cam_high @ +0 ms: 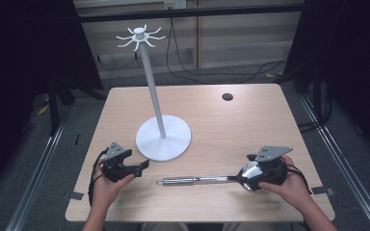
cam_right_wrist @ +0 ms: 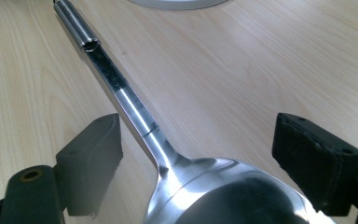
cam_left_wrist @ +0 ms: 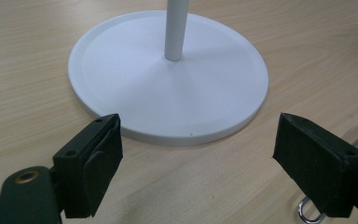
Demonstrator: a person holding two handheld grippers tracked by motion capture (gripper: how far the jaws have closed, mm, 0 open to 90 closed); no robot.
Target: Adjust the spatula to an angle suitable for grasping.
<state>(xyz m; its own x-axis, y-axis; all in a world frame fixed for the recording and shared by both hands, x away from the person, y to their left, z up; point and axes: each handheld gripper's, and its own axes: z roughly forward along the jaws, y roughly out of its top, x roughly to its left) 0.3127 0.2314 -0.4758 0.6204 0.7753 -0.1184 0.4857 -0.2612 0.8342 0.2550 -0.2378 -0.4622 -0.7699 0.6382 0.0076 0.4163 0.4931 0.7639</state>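
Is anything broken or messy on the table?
Nothing looks broken or spilled. The white stand is upright with bare hooks, and the shiny ladle just lies flat on the table, its bowl between the open right gripper jaws.

Light is being mirrored by the ladle, seemingly polished, glossy metal. Pale wood grain is being shown by the matt table, while the white stand is looking like smooth, matt plastic.
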